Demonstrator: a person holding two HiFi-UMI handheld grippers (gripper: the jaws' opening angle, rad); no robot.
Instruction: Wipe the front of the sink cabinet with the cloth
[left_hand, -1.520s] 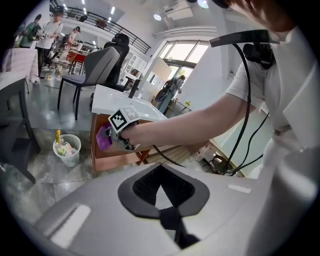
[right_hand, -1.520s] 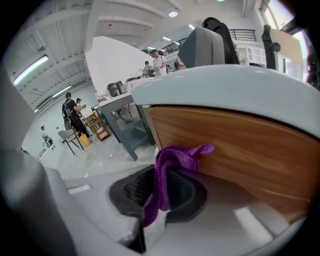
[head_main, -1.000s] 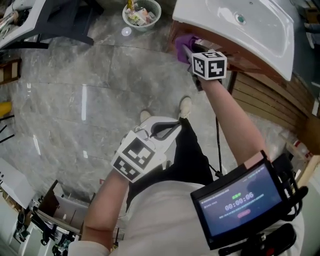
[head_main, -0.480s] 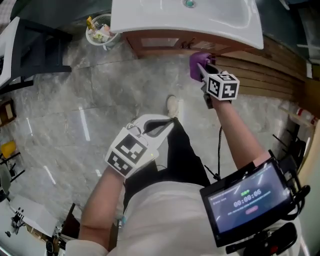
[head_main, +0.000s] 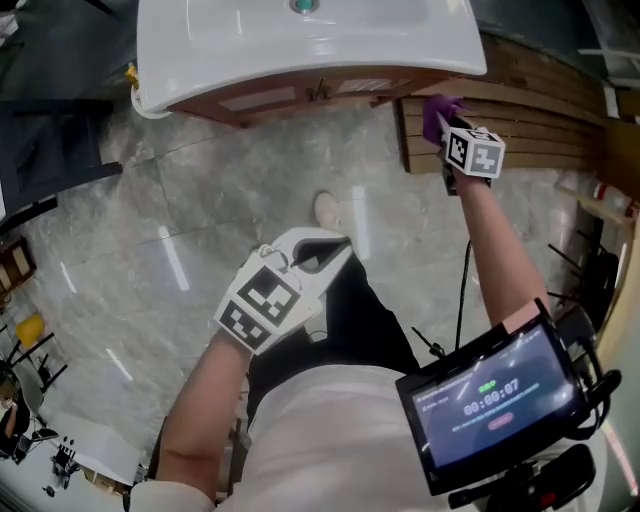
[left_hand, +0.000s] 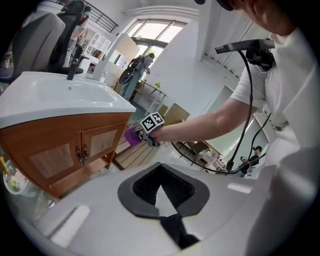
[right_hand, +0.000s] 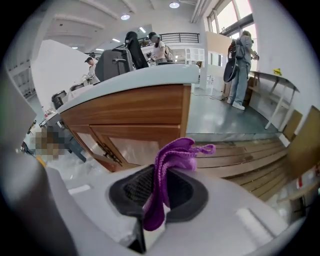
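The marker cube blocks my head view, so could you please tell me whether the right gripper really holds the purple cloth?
Observer: Yes, the right gripper is shut on the purple cloth, which bunches up between its fingers.
Operator: Is it on the doors?
Observer: No, the left gripper view shows it beside the sink cabinet, at its corner, past the doors.
Operator: And the other hand?
Observer: The left gripper is shut, with nothing between its fingers.

Clearance before sink cabinet (head_main: 300, 95): mostly open.
Grey floor (head_main: 200, 200) in front lay open save one shoe (head_main: 326, 210); white basin (head_main: 300, 40) overhung the doors; slatted wooden platform (head_main: 530, 130) lay just beside the cabinet's right end, where the right gripper (head_main: 443, 128), clamped on the cloth (head_main: 435, 108), hung above it.
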